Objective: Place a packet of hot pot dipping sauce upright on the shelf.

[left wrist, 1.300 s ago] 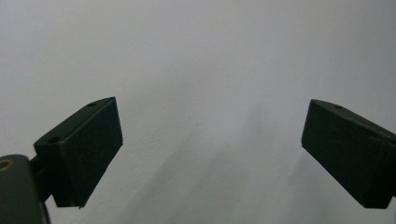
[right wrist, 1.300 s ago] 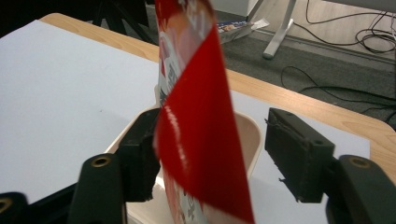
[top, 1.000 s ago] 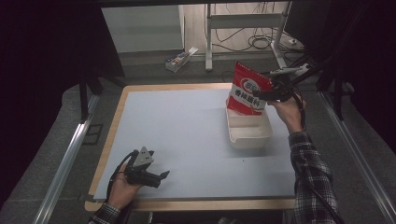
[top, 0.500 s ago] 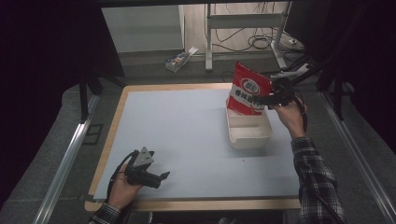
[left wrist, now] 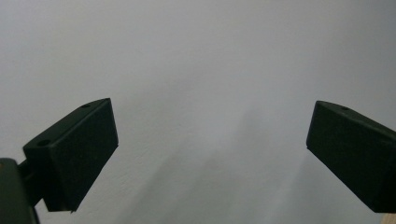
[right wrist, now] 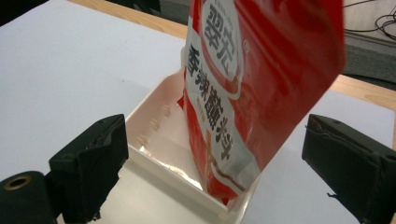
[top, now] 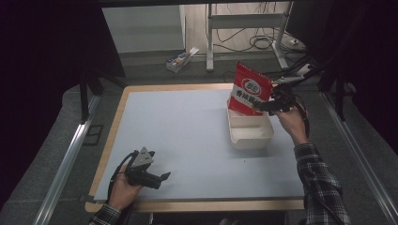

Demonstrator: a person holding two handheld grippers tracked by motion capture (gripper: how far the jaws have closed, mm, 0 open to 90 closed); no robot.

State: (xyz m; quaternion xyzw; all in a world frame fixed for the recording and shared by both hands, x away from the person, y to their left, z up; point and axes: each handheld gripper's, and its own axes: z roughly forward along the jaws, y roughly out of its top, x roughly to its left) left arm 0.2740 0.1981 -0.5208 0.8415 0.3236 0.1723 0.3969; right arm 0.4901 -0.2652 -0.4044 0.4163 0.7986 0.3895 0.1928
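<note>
Near the front edge of the pale blue-grey table (top: 187, 140), the left gripper (top: 159, 178) is lying low with jaws spread apart, grasping nothing. Farther back, the right gripper (right wrist: 215, 177) is hovering with jaws released beside the glossy red snack bag (top: 249, 90), which is standing tilted in the shallow white plastic tray (top: 251, 133).

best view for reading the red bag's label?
Right gripper view: the red bag looms close, standing in the white tray, print legible. High view shows it small and distant. Left gripper view faces bare table.
</note>
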